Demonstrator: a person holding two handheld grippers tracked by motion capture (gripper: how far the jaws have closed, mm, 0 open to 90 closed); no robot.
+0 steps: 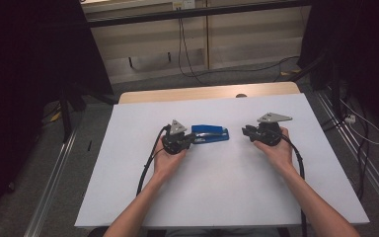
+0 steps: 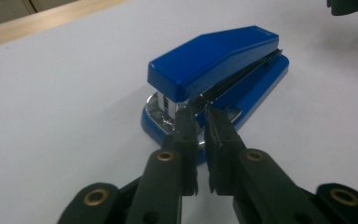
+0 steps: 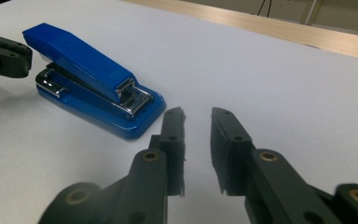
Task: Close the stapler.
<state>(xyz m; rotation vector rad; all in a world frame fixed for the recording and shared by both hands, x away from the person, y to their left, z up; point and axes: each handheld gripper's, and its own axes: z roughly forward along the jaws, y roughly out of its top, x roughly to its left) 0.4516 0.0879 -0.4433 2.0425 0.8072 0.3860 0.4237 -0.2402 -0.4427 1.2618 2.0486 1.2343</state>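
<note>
Seemingly early on, the nearly closed left claw (image 2: pixel 200 119) reaches the untouched blue stapler (image 2: pixel 214 84) on the tabletop (image 1: pixel 217 187), while the part-open right claw (image 3: pixel 196 116) waits empty.

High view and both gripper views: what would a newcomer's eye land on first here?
The blue stapler on the white table stands out, lying between the two grippers. The left gripper has its nearly closed fingers at the stapler's end, while the right gripper waits open beside it, apart.
</note>
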